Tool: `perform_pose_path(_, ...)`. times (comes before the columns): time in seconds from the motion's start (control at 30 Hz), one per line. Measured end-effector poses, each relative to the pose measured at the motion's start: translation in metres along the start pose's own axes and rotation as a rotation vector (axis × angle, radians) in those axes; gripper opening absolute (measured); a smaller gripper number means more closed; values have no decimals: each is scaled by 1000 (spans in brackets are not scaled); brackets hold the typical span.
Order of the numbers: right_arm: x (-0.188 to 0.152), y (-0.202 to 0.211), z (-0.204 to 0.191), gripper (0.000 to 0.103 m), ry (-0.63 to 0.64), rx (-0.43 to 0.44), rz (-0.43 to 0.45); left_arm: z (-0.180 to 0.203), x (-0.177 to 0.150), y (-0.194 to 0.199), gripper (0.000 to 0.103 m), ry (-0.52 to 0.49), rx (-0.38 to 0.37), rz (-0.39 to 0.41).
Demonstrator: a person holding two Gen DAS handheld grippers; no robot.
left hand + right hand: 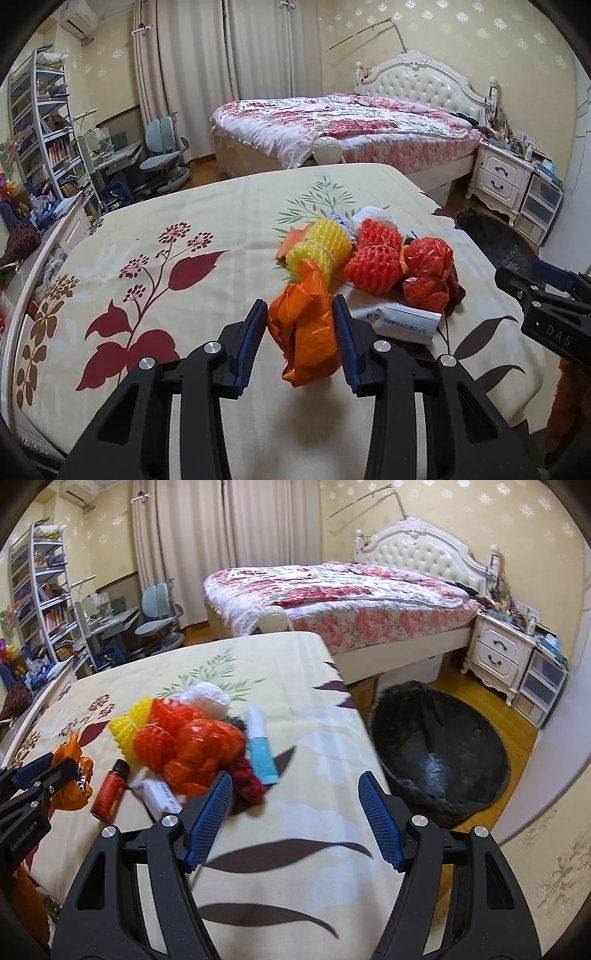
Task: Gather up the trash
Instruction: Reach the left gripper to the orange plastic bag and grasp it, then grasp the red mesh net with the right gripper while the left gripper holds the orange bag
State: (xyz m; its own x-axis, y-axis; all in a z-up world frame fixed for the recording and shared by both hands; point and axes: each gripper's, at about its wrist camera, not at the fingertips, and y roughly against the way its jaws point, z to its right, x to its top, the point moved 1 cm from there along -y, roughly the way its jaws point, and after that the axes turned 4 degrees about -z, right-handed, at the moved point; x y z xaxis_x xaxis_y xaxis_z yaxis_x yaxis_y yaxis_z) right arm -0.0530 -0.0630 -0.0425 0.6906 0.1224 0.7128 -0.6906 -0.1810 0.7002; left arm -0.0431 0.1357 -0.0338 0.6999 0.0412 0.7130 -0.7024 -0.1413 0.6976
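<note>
My left gripper (pixel 300 314) is shut on a crumpled orange plastic bag (pixel 304 325) and holds it just above the cream floral sheet (pixel 184 258). The same gripper (pixel 44 771) and bag (pixel 72 790) show at the left edge of the right wrist view. Behind lies a trash pile: yellow foam net (pixel 325 247), red foam nets (pixel 375 258), red plastic bags (pixel 428 273) and a white box (pixel 402 323). My right gripper (pixel 295 794) hangs open and empty over the sheet's right side, near a dark red rag (pixel 249 779), a blue-white tube (pixel 260 746) and a small red bottle (pixel 110 790).
A black-lined trash bin (pixel 439 746) stands on the wooden floor just right of the bed edge. Beyond are a second bed with a floral quilt (pixel 351 590), a white nightstand (pixel 498 653), a desk chair (pixel 162 151) and bookshelves (pixel 40 122).
</note>
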Motion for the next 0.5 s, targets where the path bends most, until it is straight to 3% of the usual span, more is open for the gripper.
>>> perform_pose_path(0.27,17,-20,-41,69,55,55,-10,-41,3,-11,39,71,57,1)
perform_pose_path(0.43,20,-36,-59,69,83,46,-32,-55,-1,-19,39,101,68,-20)
perform_pose_path(0.47,20,-39,-60,66,87,46,-36,-56,-2,-19,39,102,68,-24)
perform_pose_path(0.5,19,-42,-62,55,92,52,-43,-56,-3,-21,39,103,67,-29)
